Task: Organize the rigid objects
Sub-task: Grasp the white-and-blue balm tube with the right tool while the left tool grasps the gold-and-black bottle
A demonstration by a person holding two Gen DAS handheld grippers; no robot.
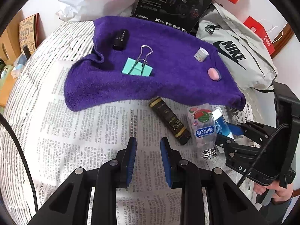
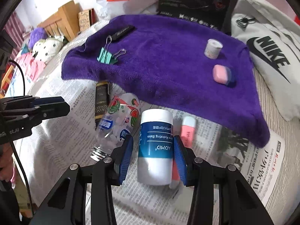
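Observation:
My right gripper is open around a white and blue balm bottle lying on the newspaper; both pads stand just beside it with small gaps. A clear watermelon-print bottle, a dark tube and a pink and white tube lie next to it. My left gripper is open and empty above the newspaper. On the purple towel lie a mint binder clip, a black case, a small white jar and a pink and blue eraser.
A white Nike bag lies right of the towel. A black headset box and a white shopping bag stand behind it. Wooden furniture and soft toys are at the far left.

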